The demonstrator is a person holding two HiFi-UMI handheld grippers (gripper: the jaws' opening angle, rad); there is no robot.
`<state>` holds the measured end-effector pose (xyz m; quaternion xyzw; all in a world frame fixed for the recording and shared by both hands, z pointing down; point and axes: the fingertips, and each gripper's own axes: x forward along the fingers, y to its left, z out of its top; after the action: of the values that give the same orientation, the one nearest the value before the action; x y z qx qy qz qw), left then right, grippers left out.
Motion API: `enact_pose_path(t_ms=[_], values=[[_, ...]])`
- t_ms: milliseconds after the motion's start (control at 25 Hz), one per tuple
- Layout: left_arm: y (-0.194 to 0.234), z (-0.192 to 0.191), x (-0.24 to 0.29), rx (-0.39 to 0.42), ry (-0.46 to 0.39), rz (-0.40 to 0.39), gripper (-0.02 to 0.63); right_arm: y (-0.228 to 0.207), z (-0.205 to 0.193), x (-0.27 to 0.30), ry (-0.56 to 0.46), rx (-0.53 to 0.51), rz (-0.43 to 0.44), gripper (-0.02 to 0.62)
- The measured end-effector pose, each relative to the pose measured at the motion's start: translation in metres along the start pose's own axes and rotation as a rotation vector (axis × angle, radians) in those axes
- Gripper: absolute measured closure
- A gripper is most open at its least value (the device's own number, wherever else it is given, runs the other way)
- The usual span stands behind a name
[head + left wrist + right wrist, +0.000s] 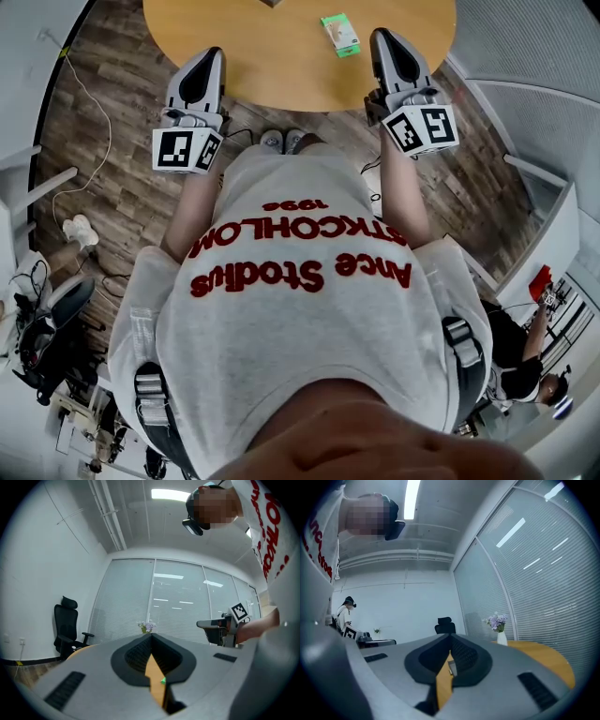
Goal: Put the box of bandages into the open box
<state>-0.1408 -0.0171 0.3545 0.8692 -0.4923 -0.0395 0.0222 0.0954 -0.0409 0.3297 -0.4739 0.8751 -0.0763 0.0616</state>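
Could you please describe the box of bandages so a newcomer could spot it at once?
Find the round wooden table at the top of the head view. Near its front edge, just left of the right gripper, lies the box of bandages: small, green and white, the only green thing on the tabletop.

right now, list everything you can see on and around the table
table: one, light wood, ahead
box of bandages: one, green and white, on table near right claw
vase of flowers: one, white, purple blooms, table's far side
office chair: one, black, by white wall
cable: one, white, on floor, left
other people: at least two, dark or white tops, background
shirt: one, white, red print, worn
left claw: one, grey, shut, table's near edge
right claw: one, grey, shut, table's near edge
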Motion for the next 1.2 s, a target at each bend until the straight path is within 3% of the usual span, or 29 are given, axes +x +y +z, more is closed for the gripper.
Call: enact_pose_path(t_ms=[280, 520, 720, 1200], values=[[0.003, 0.001, 0.006, 0.023, 0.01, 0.016, 0.6, 0.003, -0.012, 0.006, 0.016, 0.029, 0.042, 0.586], [-0.001, 0.005, 0.026, 0.101, 0.012, 0.059, 0.6, -0.028, 0.001, 0.023, -0.005, 0.016, 0.099, 0.586], [0.004, 0.004, 0.046, 0.105, 0.01, 0.086, 0.6, -0.054, 0.016, 0.042, -0.045, 0.021, 0.112, 0.586], [-0.007, -0.009, 0.07, 0.078, 0.039, 0.121, 0.6, -0.079, 0.001, 0.051, -0.013, 0.064, 0.15, 0.586]])
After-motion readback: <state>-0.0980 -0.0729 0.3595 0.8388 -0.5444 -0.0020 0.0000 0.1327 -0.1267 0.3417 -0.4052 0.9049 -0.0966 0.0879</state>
